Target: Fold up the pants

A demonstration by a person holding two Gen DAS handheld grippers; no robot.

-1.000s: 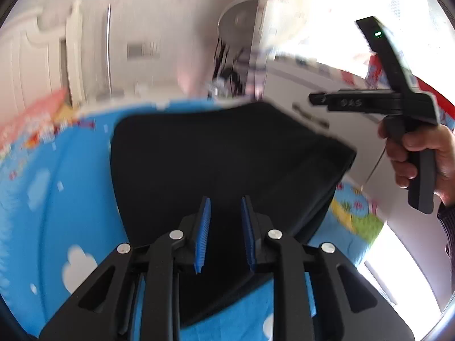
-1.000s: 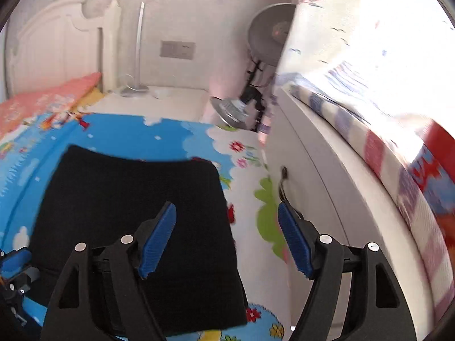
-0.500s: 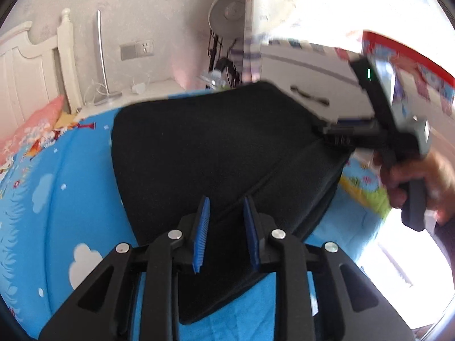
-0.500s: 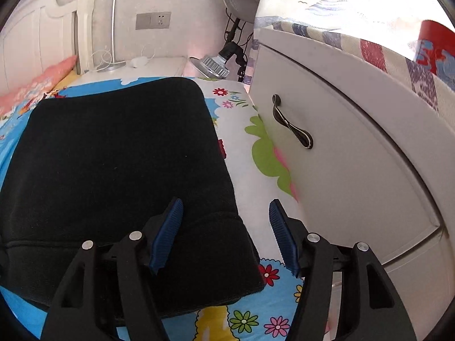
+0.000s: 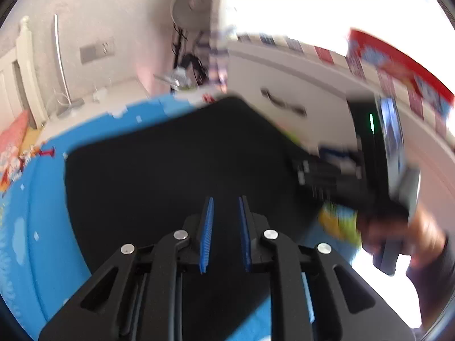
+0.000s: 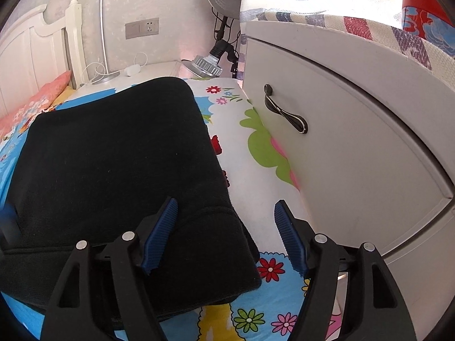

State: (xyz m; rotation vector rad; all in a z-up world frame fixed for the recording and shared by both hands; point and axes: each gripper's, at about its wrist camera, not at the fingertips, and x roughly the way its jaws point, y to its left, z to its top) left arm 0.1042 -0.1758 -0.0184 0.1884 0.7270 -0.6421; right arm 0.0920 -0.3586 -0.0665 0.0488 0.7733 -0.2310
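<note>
Since a second ago my left tongs (image 5: 224,227) have swung across the bed toward the cabinet side, view now smeared with motion; jaws have just been closing further to a narrow gap, black cloth visible beyond and below them. Cannot tell whether the pads actually pinch any fabric. Black pants (image 6: 113,156) lie as a folded block on the cartoon bedsheet (image 6: 264,153), the near thick hem edge toward me, right edge near the white cabinet (image 6: 355,147) but not touching it. My right tongs (image 6: 227,233) have dropped low over the near right corner; jaws wide and just opening a little more, left pad above the cloth, right pad over bare sheet, nothing gripped. In the left view the hand (image 5: 412,227) holding those tongs is blurred. Judgement: the pants look already folded down; what is left is likely a final fold or squaring the edges. Risk: dragging the stack askew if only one side catches.
</note>
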